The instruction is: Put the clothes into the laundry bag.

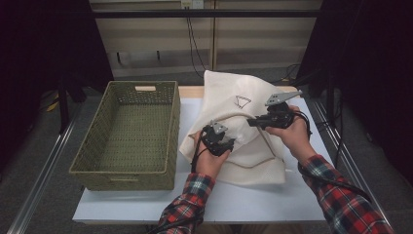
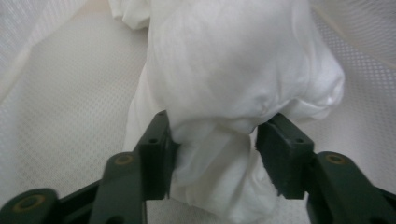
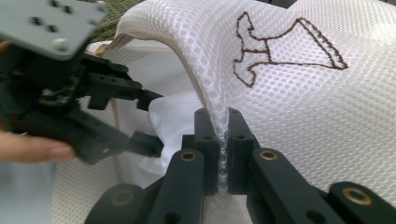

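Observation:
A white mesh bag (image 1: 229, 97) with a dark stitched emblem (image 3: 289, 51) lies on the table. My right gripper (image 3: 223, 140) is shut on the bag's edge and lifts it, so the mouth stands agape. My left gripper (image 2: 215, 135) reaches into the bag, its jaws apart around a bunched white cloth (image 2: 233, 70). The cloth lies between the pads, which do not squeeze it. In the right gripper view the left gripper (image 3: 156, 122) comes in from the left, with the white cloth (image 3: 173, 116) at its tips. From above, both grippers (image 1: 217, 139) (image 1: 251, 122) meet at the bag's front.
A green woven basket (image 1: 122, 170) stands at the left of the white table (image 1: 243, 200), close beside the bag. The person's plaid sleeves (image 1: 195, 195) come in from the bottom. Dark floor and metal rails flank the table.

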`<act>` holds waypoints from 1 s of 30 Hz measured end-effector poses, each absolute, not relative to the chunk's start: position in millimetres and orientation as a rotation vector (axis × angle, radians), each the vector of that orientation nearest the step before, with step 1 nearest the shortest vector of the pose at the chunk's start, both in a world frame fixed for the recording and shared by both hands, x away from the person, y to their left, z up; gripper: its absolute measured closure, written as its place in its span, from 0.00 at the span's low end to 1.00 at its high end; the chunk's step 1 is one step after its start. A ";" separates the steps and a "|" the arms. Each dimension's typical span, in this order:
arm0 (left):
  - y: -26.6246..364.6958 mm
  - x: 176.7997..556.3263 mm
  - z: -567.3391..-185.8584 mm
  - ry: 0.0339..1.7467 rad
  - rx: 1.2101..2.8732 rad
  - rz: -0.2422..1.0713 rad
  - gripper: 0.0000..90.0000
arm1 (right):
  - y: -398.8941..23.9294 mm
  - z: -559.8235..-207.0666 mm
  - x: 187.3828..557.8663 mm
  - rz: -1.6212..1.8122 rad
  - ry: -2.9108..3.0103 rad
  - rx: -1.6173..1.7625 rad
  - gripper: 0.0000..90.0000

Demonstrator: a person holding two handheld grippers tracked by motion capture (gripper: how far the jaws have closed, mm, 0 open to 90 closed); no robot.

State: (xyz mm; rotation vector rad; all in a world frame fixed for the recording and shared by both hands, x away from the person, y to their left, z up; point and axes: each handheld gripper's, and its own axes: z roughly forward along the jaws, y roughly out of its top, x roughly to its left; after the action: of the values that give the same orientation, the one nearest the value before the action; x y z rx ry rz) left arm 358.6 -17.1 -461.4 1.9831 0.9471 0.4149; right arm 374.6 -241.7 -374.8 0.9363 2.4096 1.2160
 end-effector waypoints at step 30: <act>-46.8 369.8 -476.7 0.829 2.114 0.557 0.86 | -236.0 -395.2 404.0 1.154 2.387 1.030 0.96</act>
State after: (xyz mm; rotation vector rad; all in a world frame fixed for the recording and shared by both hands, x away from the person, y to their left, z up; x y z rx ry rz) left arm 369.8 -46.8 -476.7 2.1141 0.8289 0.5569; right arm 404.0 -236.0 -395.2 1.0301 2.3872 1.1542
